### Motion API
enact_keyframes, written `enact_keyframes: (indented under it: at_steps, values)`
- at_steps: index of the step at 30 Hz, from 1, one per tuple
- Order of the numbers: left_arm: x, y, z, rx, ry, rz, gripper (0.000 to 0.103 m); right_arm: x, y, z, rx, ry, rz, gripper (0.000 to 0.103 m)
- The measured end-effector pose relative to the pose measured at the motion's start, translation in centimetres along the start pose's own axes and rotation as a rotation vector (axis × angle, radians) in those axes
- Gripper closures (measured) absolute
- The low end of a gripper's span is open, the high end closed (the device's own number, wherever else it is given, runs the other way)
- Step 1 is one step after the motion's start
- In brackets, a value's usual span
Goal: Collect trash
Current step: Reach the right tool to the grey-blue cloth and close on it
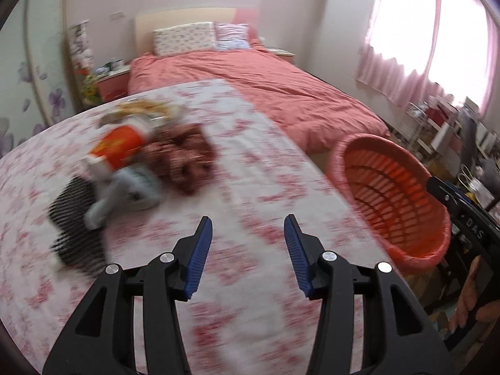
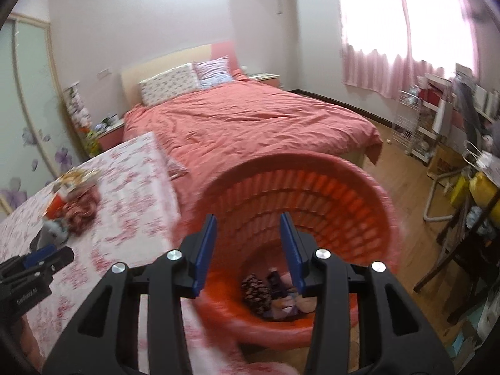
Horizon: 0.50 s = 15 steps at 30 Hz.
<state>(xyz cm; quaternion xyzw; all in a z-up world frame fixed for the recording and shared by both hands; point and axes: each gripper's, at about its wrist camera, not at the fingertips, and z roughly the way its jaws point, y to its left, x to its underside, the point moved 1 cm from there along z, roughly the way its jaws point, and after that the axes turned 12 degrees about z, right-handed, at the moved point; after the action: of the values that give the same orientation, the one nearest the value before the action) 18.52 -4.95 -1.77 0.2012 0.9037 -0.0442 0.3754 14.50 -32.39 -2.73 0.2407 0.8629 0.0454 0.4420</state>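
Observation:
My left gripper is open with nothing between its blue pads, above a table with a pink floral cloth. Ahead and to the left lies a blurred trash pile: an orange and white package, a reddish-brown wrapper, a pale crumpled piece, a black striped wrapper and a yellow snack bag. An orange slatted basket stands at the table's right edge. My right gripper is open and empty over that basket; a dark patterned wrapper and other wrappers lie at its bottom.
A bed with a coral-pink cover stands beyond the table. A wire rack and cluttered shelves line the right wall under pink curtains. A chair frame stands on the wooden floor to the basket's right. A person's hand shows at the right.

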Motion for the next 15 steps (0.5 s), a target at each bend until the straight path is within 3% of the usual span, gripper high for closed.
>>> enact_keyframes:
  at_steps: [10, 15]
  values:
    - [3.9, 9.7, -3.1, -0.180, -0.001, -0.120, 0.051, 3.3, 11.1, -0.2, -0.155, 0.075, -0.155, 0.061]
    - [5.8, 13.9, -4.2, -0.233, 0.012, -0.197, 0.051, 5.2, 17.0, 0.2, -0.231, 0.119, -0.227, 0.061]
